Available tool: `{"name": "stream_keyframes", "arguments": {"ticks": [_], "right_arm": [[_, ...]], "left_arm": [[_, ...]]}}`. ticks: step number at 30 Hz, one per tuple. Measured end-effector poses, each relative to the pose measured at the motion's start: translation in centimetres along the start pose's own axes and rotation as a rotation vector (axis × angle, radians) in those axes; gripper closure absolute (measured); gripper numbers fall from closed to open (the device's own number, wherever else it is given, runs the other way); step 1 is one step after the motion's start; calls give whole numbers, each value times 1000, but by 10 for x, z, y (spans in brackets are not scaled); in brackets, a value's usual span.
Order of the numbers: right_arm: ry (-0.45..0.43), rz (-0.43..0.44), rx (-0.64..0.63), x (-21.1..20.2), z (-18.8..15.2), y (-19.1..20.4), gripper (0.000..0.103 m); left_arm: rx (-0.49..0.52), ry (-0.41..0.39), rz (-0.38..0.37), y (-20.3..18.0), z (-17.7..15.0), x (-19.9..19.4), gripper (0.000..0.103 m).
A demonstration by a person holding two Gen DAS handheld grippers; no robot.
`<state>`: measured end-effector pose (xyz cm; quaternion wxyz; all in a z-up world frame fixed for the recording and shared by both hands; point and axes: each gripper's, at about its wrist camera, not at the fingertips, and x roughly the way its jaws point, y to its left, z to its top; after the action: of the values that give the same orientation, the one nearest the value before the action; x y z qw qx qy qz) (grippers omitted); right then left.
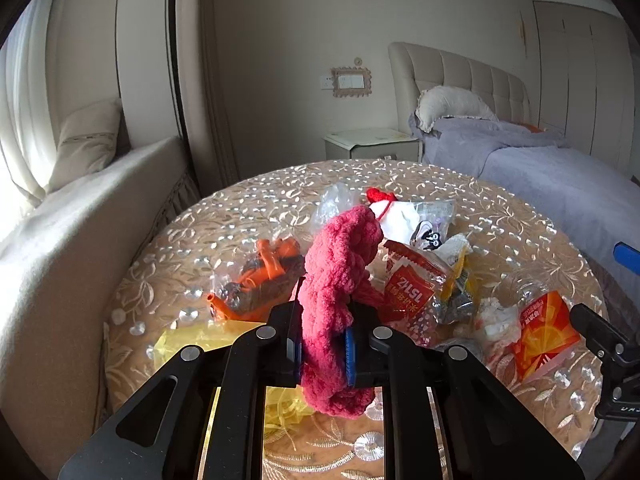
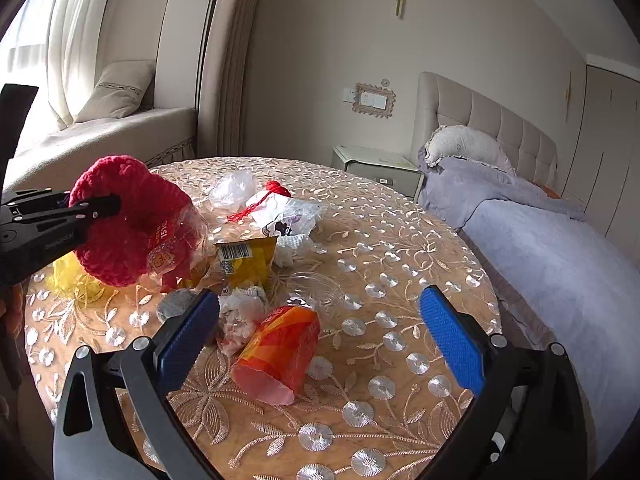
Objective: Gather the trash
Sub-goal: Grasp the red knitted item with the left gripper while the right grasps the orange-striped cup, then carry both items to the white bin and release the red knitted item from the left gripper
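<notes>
Yarn (image 1: 336,300) clamped in left gripper (image 1: 322,350), right gripper (image 2: 320,332) spread over orange wrapper (image 2: 280,352)

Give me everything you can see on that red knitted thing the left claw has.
The red knitted piece is chunky, soft yarn, bunched into a lumpy roll. The left claw is shut on its middle, blue pads pressing both sides, holding it off the round table. One end rises above the fingers, the other droops below. From the right wrist view it overlaps a clear red-printed wrapper; contact unclear.

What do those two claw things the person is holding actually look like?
Each tool is a black plastic frame of angled bars joined by round silver pins. The left tool and the right tool both end in two flat fingers faced with ribbed blue pads. No cables or sleeves show.
</notes>
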<state>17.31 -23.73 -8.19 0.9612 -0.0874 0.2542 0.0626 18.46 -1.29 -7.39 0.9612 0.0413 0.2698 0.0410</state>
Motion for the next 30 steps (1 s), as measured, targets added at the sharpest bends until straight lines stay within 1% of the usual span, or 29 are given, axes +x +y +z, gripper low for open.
{"name": "stream_keyframes", "arguments": {"ticks": [3,8,10,12,13,14,16,18,21,23,27,30], "right_arm": [[31,3,6,9,-5,1,3],[83,38,34,23,-16,3,4],[106,59,48,29,-20,3,14],[150,95,71,38,-23,3,43],[174,126,90,43,-25,2,52],[182,150,114,45,-27,0,56],[176,153,122,43,-27,-1,60],[153,164,133,36,-26,-4,62],[52,107,95,8,-15,-11,63],[-1,99,94,-12,-7,-20,63],[-71,52,82,-46,-3,-37,64],[-88,20,87,-63,-10,-51,66]], "left_arm": [[-6,-47,10,3,8,-20,89],[-30,-93,6,9,15,-45,89],[-32,-106,0,9,15,-53,89],[-28,-111,-5,7,15,-58,89],[-24,-112,-9,6,14,-59,89],[-23,-112,-14,6,13,-61,89],[-24,-115,-19,5,12,-65,89],[-21,-127,-22,3,12,-71,89],[-3,-157,-30,-5,14,-85,89],[3,-179,-45,-11,17,-94,89],[14,-221,-116,-34,21,-108,89],[27,-234,-186,-59,20,-110,89]]}}
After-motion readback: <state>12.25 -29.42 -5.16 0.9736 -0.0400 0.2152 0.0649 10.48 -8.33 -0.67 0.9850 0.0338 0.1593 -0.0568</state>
